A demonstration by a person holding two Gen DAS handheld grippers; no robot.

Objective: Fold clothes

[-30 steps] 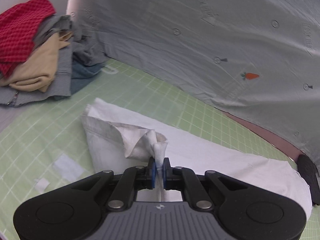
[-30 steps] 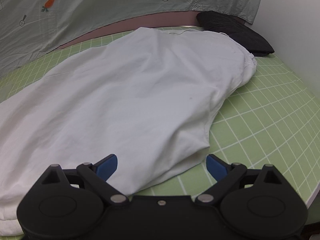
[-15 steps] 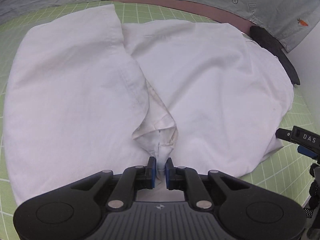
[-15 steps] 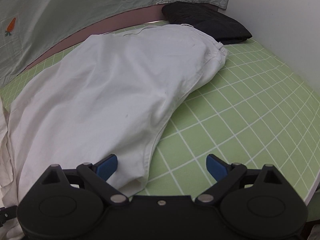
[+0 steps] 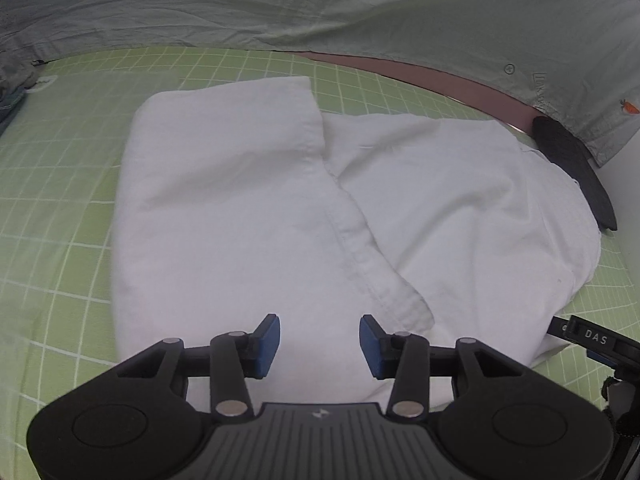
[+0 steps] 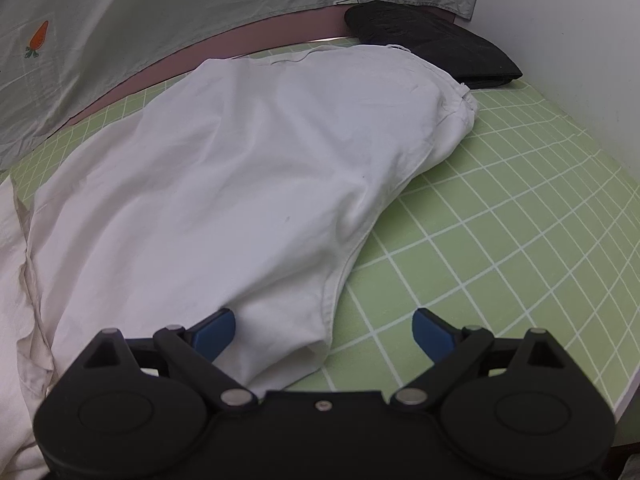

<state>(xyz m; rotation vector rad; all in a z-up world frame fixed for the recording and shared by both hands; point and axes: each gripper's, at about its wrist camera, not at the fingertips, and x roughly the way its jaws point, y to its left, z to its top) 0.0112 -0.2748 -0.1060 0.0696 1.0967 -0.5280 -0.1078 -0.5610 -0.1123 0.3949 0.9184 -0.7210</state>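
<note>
**White shirt folded over on the green mat, both tools spread**

White cotton fills most of what you see from both wrists. The shirt [image 5: 248,208] lies flat on the green grid mat [image 5: 60,200], with its left part folded across so that a hemmed edge runs diagonally down the middle, over the layer beneath. From the right wrist view the same shirt [image 6: 224,184] stretches away toward the back of the mat [image 6: 500,220], and its near edge curls into a small tube just in front of your tool.

Your left gripper [image 5: 319,346] hovers at the near edge of the shirt with its blue pads [image 5: 266,342] spread apart and nothing between them. Your right gripper [image 6: 324,330] is spread wide as well; its left pad [image 6: 214,330] sits against the cloth, its right pad over bare mat, and the curled near edge lies between them unpinched.

Behind the shirt a folded black cloth [image 6: 432,44] rests at the far right corner, just beside the shirt's far end. A pale grey-green sheet printed with carrots [image 5: 360,12] hangs along the back. At the far left edge of the left wrist view a bit of other clothing [image 5: 12,84] shows, too cut off to make out.
</note>
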